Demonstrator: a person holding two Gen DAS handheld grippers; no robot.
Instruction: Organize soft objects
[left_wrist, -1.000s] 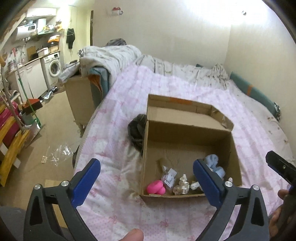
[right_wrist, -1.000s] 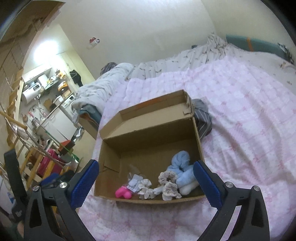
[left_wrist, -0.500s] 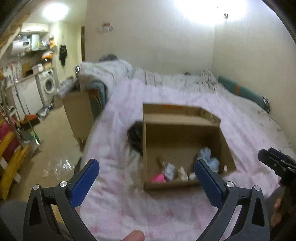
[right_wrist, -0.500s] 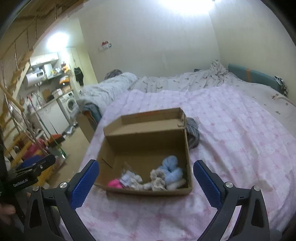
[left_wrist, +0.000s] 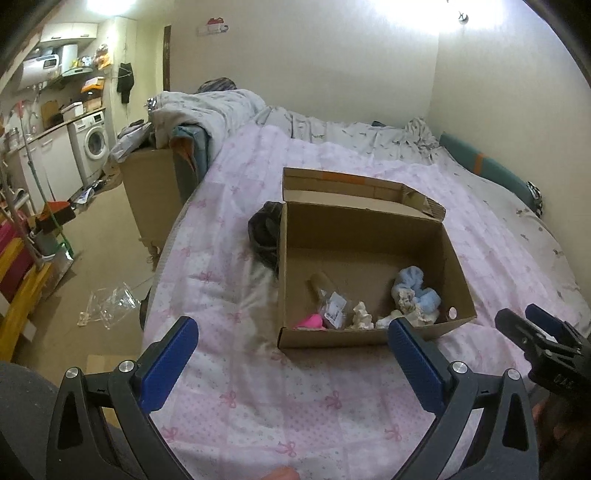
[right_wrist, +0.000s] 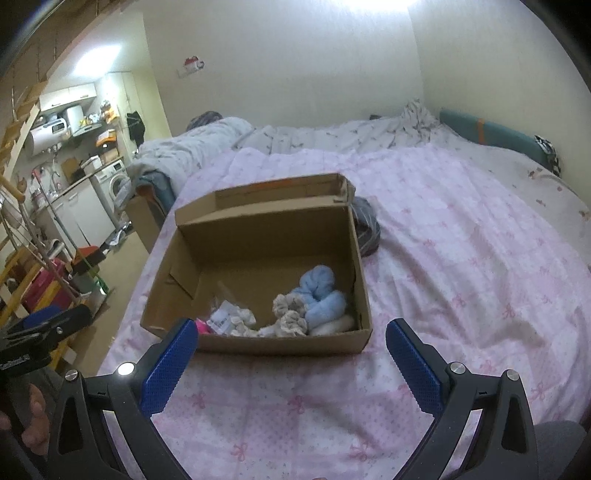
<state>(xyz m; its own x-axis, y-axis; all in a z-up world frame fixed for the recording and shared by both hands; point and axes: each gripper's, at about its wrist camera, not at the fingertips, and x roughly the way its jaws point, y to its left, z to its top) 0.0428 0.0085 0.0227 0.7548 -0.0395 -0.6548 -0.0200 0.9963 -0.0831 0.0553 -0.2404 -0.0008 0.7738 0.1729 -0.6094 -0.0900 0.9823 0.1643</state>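
**Two grippers hovered empty over a half-filled box**

Left wrist view: the left gripper (left_wrist: 291, 354) hung above the pink quilt (left_wrist: 258, 406), its blue fingers (left_wrist: 168, 354) spread wide and holding nothing. Ahead sat the open cardboard box (left_wrist: 369, 221), lid folded back. Along its near wall lay the soft things: a pink piece (left_wrist: 312, 321), a tagged packet (left_wrist: 334, 310), a cream scrunchie (left_wrist: 362, 314) and a blue bundle (left_wrist: 417, 288). A dark cloth (left_wrist: 264, 232) lay on the quilt, touching the box's left side. The right gripper (left_wrist: 535, 332) showed at the right edge.

Right wrist view: the right gripper (right_wrist: 291, 350) was likewise spread and empty, short of the box (right_wrist: 258, 221). The blue bundle (right_wrist: 321, 291) sat in the near right corner beside grey scrunchies (right_wrist: 290, 314). The dark cloth (right_wrist: 365, 232) lay outside, against the far right wall.

Judged from this, a fresh pick was in hand; the dark cloth looked the likeliest item left, calling for a reach past the box, a pinch and a lift in.
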